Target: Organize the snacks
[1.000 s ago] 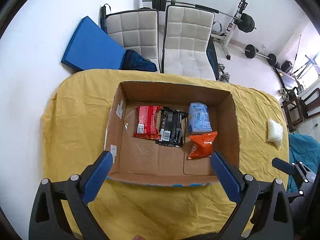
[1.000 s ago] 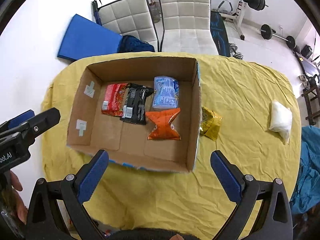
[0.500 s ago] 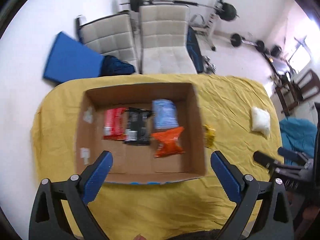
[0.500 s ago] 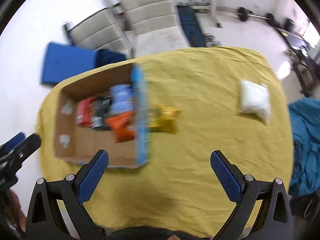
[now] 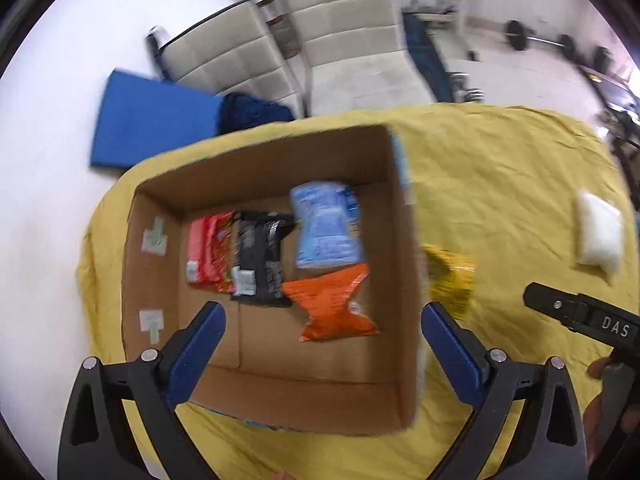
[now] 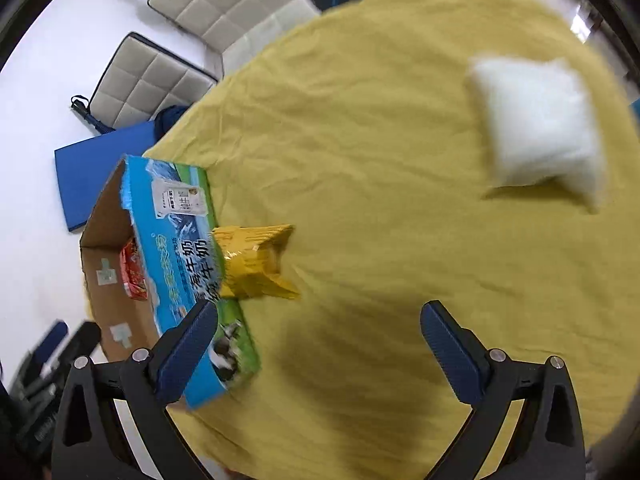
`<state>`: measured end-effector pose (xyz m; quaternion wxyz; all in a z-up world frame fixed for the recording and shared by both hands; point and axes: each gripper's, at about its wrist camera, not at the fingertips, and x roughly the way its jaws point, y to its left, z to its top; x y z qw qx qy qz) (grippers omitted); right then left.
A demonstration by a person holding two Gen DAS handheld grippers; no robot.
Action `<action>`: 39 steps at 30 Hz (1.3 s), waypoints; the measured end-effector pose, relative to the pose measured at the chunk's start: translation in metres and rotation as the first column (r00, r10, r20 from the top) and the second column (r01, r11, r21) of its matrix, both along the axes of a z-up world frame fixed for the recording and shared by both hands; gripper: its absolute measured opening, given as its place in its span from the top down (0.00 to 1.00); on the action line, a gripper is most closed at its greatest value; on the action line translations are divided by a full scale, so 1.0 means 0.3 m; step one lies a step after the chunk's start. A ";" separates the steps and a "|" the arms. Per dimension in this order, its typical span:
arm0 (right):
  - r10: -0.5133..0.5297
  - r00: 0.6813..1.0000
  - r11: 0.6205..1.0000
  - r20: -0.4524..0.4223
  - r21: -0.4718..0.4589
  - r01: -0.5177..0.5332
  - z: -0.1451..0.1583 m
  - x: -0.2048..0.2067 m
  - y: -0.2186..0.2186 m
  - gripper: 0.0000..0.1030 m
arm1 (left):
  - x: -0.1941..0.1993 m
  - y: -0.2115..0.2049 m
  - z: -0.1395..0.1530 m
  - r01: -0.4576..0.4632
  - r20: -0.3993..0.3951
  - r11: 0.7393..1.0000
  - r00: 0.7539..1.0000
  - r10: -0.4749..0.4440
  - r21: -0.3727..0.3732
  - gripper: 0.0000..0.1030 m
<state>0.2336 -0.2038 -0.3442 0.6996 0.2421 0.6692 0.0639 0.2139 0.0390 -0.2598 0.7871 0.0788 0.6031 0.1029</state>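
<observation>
Yellow snack packet [image 6: 256, 262] lies on the yellow tablecloth [image 6: 380, 240], touching or just beside the right outer wall of the cardboard box [image 5: 400, 264]; crinkly foil, shiny, a bit crumpled. White pillow-like bag [image 6: 536, 128] sits well apart, far right. Both are outside the box, so likely the next picks. Already inside, laid flat in a row: red packet [image 5: 208, 252], black packet [image 5: 260, 260], blue packet [image 5: 326, 224], orange packet [image 5: 334, 306]. Right gripper [image 6: 320, 336] empty, jaws spread wide, hovering over cloth near the yellow packet, probably lining up a grab. Left gripper [image 5: 324, 340] empty, spread, over the box's near edge.
</observation>
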 end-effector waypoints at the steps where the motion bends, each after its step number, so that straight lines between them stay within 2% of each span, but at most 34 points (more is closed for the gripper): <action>1: 0.000 1.000 1.000 -0.013 0.021 0.001 -0.027 0.016 0.023 0.05 | 0.003 0.018 -0.020 -0.023 -0.010 1.000 1.000 0.023 0.007 0.02; 2: -0.002 1.000 0.998 -0.030 0.067 0.004 -0.074 0.039 0.061 0.11 | 0.010 0.037 -0.040 -0.049 -0.022 0.999 0.999 0.049 0.015 0.02; 3: -0.001 0.999 0.996 -0.036 0.092 0.004 -0.108 0.050 0.098 0.13 | 0.012 0.045 -0.052 -0.062 -0.027 0.998 0.998 0.062 0.017 0.02; 7: 0.037 0.996 0.992 -0.077 0.121 -0.028 -0.207 0.106 0.230 0.21 | 0.023 0.072 -0.090 -0.107 -0.054 0.994 0.993 0.107 0.007 0.02; 10: 0.063 0.993 0.987 -0.095 0.154 -0.048 -0.260 0.127 0.288 0.39 | 0.024 0.063 -0.093 -0.107 -0.060 0.994 0.992 0.107 0.011 0.02; 12: 0.084 0.992 0.988 -0.097 0.138 -0.070 -0.283 0.136 0.315 0.61 | 0.028 0.045 -0.087 -0.097 -0.060 0.995 0.994 0.097 -0.001 0.02; 15: 0.123 0.989 0.989 -0.081 0.098 -0.115 -0.278 0.138 0.329 0.66 | 0.039 0.011 -0.073 -0.075 -0.056 0.997 0.996 0.074 -0.021 0.02; 19: 0.138 0.988 0.990 -0.076 0.017 -0.137 -0.232 0.117 0.274 0.66 | 0.051 -0.058 -0.042 -0.036 -0.046 0.998 0.998 0.034 -0.047 0.02; 23: 0.137 0.986 0.981 -0.093 -0.122 -0.148 -0.172 0.081 0.155 0.66 | 0.066 -0.147 -0.016 0.013 -0.033 0.996 0.999 -0.015 -0.083 0.02; 25: 0.134 0.987 0.974 -0.093 -0.172 -0.148 -0.175 0.064 0.116 0.65 | 0.074 -0.199 -0.010 0.038 -0.030 0.994 0.999 -0.042 -0.106 0.02; 28: 0.106 0.986 0.979 -0.132 -0.157 -0.126 -0.226 0.050 0.066 0.63 | 0.083 -0.271 -0.010 0.076 -0.031 0.988 0.996 -0.081 -0.138 0.02; 29: 0.088 0.985 0.986 -0.151 -0.127 -0.107 -0.237 0.044 0.041 0.55 | 0.086 -0.291 -0.014 0.084 -0.037 0.985 0.995 -0.091 -0.150 0.02; 30: 0.079 0.985 0.989 -0.152 -0.114 -0.097 -0.233 0.039 0.026 0.40 | 0.088 -0.315 -0.018 0.095 -0.047 0.981 0.993 -0.104 -0.167 0.02; 32: 0.040 0.993 0.995 -0.109 -0.090 -0.050 -0.180 0.023 -0.036 0.27 | 0.092 -0.356 -0.028 0.109 -0.063 0.972 0.990 -0.125 -0.209 0.02; 36: -0.034 0.999 0.992 -0.022 -0.122 0.031 -0.032 0.001 -0.191 0.22 | 0.117 -0.449 -0.087 0.133 -0.110 0.947 0.979 -0.171 -0.293 0.02; 39: -0.068 0.998 0.982 -0.003 -0.176 0.066 0.017 0.048 -0.306 0.21 | 0.143 -0.506 -0.191 0.115 -0.209 0.928 0.958 -0.199 -0.355 0.02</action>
